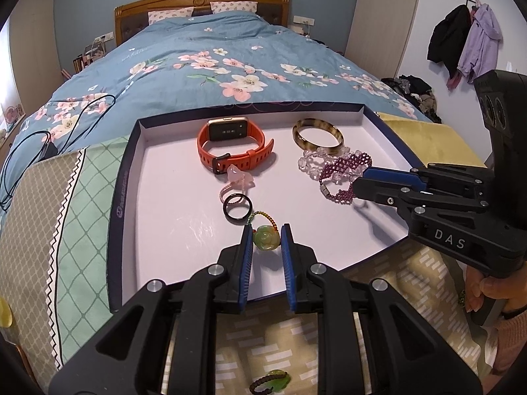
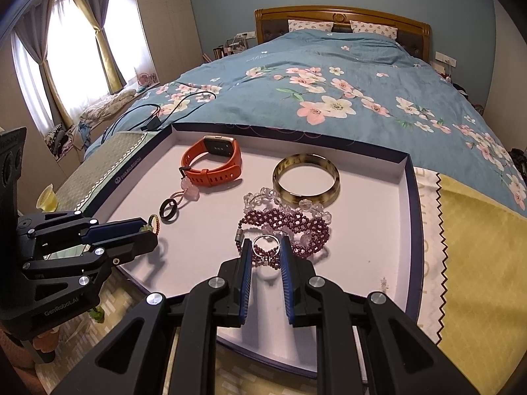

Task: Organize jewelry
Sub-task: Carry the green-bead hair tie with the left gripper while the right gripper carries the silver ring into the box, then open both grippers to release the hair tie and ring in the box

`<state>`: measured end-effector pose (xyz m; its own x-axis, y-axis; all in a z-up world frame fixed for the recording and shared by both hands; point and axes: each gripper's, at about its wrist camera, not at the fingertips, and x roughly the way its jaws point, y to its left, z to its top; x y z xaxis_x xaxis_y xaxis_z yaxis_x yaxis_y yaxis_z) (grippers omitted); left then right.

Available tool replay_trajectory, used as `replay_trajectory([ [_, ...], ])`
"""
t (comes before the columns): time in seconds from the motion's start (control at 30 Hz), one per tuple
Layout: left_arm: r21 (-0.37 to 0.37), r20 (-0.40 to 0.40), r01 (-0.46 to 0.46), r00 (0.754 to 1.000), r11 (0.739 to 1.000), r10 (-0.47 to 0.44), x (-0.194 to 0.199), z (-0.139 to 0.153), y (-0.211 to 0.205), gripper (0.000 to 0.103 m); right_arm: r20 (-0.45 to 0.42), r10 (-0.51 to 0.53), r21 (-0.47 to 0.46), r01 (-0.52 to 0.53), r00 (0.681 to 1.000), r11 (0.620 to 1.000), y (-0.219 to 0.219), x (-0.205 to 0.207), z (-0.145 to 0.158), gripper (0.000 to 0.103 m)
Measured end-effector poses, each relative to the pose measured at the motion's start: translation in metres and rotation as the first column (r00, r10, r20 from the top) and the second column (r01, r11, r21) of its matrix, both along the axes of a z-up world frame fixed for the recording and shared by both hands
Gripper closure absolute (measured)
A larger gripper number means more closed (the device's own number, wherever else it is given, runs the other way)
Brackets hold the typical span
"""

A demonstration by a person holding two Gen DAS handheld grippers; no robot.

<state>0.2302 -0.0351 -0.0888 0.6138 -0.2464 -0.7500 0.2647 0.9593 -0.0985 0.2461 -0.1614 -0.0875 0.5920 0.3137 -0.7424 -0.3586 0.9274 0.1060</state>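
Observation:
A shallow white tray [image 1: 164, 197] with a dark rim lies at the foot of the bed. In it lie an orange smartwatch [image 1: 230, 146], a horn-coloured bangle [image 1: 318, 135], a clear bead bracelet [image 1: 311, 159], a purple bead bracelet [image 1: 342, 171], a pink charm [image 1: 238, 177] and a black ring [image 1: 237, 208]. My left gripper [image 1: 266, 237] is shut on a green jade pendant [image 1: 266, 237] with a beaded loop, over the tray's near part. My right gripper [image 2: 266, 250] is shut on a thin silver ring [image 2: 266, 247] just above the purple bracelet [image 2: 290, 227].
A second green pendant [image 1: 271, 382] on a dark cord lies on the patterned cloth in front of the tray. Black cables [image 1: 49, 138] and a charger lie on the blue floral duvet to the left. A yellow cloth [image 2: 477, 263] lies right of the tray.

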Motion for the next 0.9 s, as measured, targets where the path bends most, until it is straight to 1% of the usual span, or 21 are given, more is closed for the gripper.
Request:
replay_trajectory([
  [0.23, -0.008, -0.011, -0.002, 1.0, 1.0, 0.002, 0.001, -0.002, 0.001, 0.085, 0.0, -0.012, -0.005, 0.012, 1.0, 1.0, -0.001, 0.001, -0.002, 0.087],
  [0.3, -0.009, -0.008, -0.002, 1.0, 1.0, 0.002, 0.0, -0.001, 0.002, 0.085, 0.006, -0.023, 0.001, 0.023, 1.0, 1.0, -0.004, 0.0, 0.0, 0.081],
  [0.37, -0.015, 0.003, -0.004, 1.0, 1.0, 0.004, -0.002, 0.002, 0.003, 0.085, 0.01, -0.029, 0.01, 0.029, 1.0, 1.0, -0.006, -0.001, 0.001, 0.081],
  [0.4, -0.018, 0.011, -0.007, 1.0, 1.0, 0.007, -0.004, 0.004, 0.004, 0.085, 0.014, -0.034, 0.019, 0.034, 0.999, 0.999, -0.009, -0.003, 0.003, 0.08],
  [0.47, -0.033, 0.027, -0.011, 1.0, 0.999, 0.012, -0.009, 0.01, 0.009, 0.078, 0.025, -0.043, 0.03, 0.042, 0.999, 0.999, -0.013, -0.006, 0.007, 0.077],
  [0.5, -0.042, 0.038, -0.013, 0.999, 0.999, 0.014, -0.012, 0.013, 0.011, 0.077, 0.03, -0.047, 0.036, 0.046, 0.998, 0.998, -0.014, -0.007, 0.01, 0.076],
  [0.57, -0.049, 0.071, -0.01, 0.997, 0.999, 0.013, -0.021, 0.022, 0.016, 0.076, 0.041, -0.056, 0.059, 0.053, 0.998, 0.997, -0.021, -0.012, 0.016, 0.076],
  [0.67, -0.059, 0.111, -0.001, 0.994, 0.998, 0.008, -0.037, 0.034, 0.025, 0.073, 0.061, -0.062, 0.085, 0.057, 0.996, 0.995, -0.029, -0.022, 0.026, 0.072],
  [0.73, -0.072, 0.129, -0.004, 0.992, 0.997, 0.014, -0.047, 0.041, 0.033, 0.069, 0.073, -0.061, 0.095, 0.054, 0.995, 0.994, -0.033, -0.03, 0.031, 0.069],
  [0.9, -0.082, 0.151, -0.002, 0.988, 0.997, 0.015, -0.071, 0.05, 0.051, 0.068, 0.081, -0.045, 0.111, 0.036, 0.996, 0.993, -0.042, -0.05, 0.037, 0.067],
])
